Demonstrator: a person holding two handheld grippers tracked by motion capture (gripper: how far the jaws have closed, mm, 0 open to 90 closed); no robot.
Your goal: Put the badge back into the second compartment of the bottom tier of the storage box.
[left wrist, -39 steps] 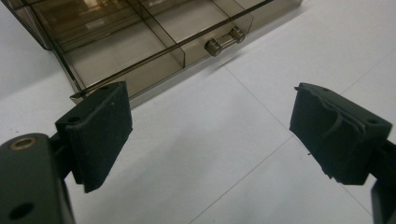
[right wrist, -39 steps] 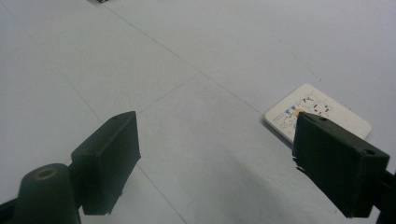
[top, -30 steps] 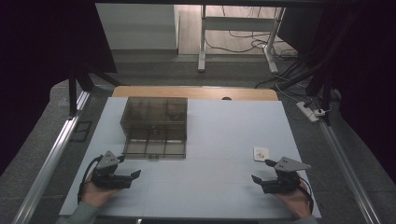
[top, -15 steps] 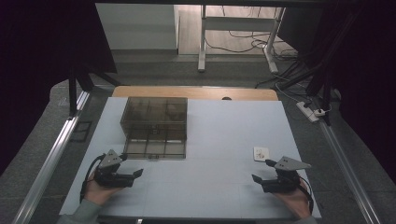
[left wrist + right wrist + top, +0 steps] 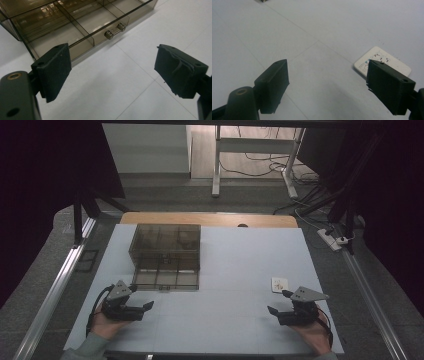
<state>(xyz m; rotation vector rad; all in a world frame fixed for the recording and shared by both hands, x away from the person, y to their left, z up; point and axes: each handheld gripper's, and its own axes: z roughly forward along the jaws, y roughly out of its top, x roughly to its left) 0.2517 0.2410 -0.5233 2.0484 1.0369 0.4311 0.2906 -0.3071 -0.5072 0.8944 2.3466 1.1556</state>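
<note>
1. Smoked-plastic drawer box (image 5: 166, 255) sits on the white surface (image 5: 235, 320), left of centre and towards the far edge, with its bottom drawer drawn out towards the person.
2. Near its front left corner the left tool (image 5: 146, 306) rests low on the surface, released and holding nothing. In the left gripper view its black pads (image 5: 53, 71) stand wide apart with bare surface between them.
3. That view also looks into the drawer's partitioned compartments, which seem empty as far as I can tell, and picks out a small metal handle (image 5: 114, 30) on the drawer front.
4. At the near right, well apart from the box, the right tool (image 5: 278, 303) is also released. Its jaws have just been closing a little, with nothing between them.
5. Just beyond the right tool lies a small white card (image 5: 279, 283), flat on the surface. In the right gripper view it lies partly behind one pad (image 5: 388, 87).
6. My guess is the box is light, stiff and rather slippery, with thin walls that would crack under a hard squeeze. The handle looks the safest place to grip, since it is narrow and solid.
7. The card looks thin and light, awkward to lift off a flat surface; one edge would have to be caught first.
</note>
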